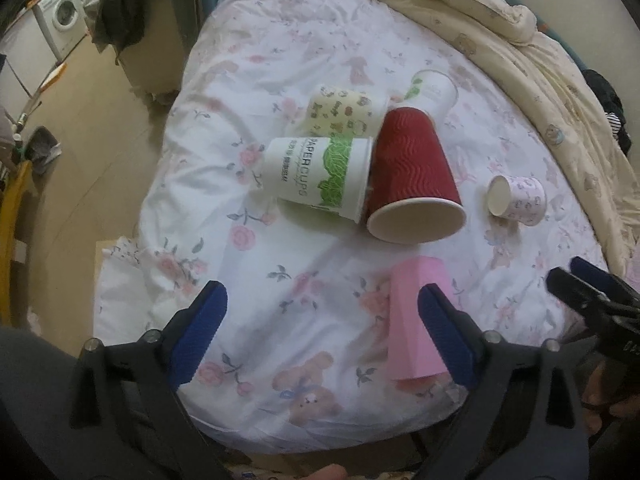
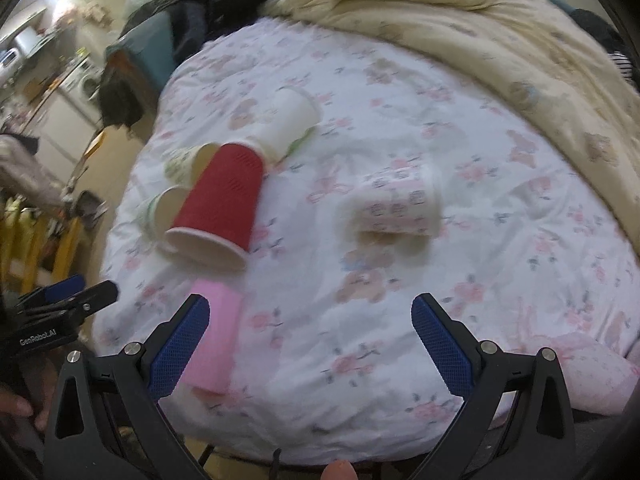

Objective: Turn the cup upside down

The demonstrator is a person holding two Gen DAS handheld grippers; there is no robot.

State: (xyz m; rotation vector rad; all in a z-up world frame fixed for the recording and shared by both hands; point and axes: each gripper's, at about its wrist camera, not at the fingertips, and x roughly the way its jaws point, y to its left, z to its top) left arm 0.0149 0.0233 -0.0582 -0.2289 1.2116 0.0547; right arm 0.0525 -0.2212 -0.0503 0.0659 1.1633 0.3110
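Spread over the bed is a floral sheet (image 1: 304,64), on which paper cups are strewn on their sides. From left to right are seen a green-printed cup (image 1: 320,176), a red ribbed cup (image 1: 414,176) touching it, and a small patterned cup (image 1: 518,200) apart. Nearest, a pink cup (image 1: 412,320) stands inverted. The left gripper (image 1: 322,320) is held wide open, empty; the right gripper (image 2: 310,334) likewise gapes, grasping nothing.
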